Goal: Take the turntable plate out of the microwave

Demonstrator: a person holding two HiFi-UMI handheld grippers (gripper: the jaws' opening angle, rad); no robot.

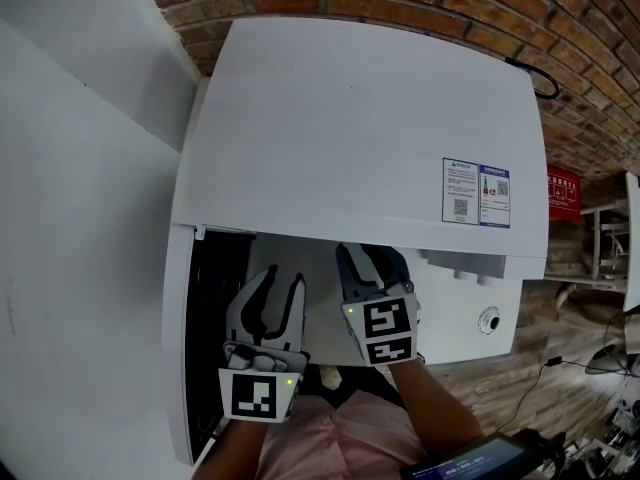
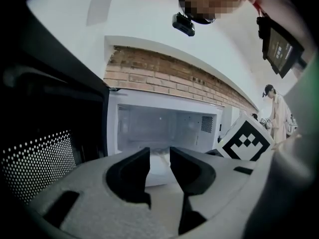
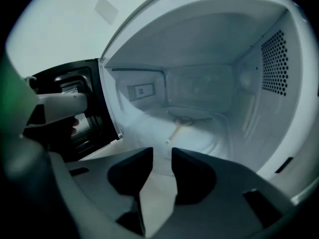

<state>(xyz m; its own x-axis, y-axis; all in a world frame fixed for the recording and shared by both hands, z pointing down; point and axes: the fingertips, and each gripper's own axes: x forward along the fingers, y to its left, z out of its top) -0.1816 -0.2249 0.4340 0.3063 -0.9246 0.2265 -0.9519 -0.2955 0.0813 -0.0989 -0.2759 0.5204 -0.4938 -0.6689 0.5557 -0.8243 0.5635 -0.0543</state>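
The person wears a pale pink garment (image 1: 320, 433). The left gripper (image 1: 282, 280) and the right gripper (image 1: 365, 258) each have a light grey moulded body, with two dark, curved fingers (image 2: 130, 176) that broaden towards the base. Each carries a white cube (image 1: 258, 393) printed with black square markers, and small green lights (image 1: 290, 380) glow on the left gripper's cube.

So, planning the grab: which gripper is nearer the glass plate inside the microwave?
Right. The right gripper is at the mouth of the microwave, plate just ahead; the left gripper sits further back, outside.
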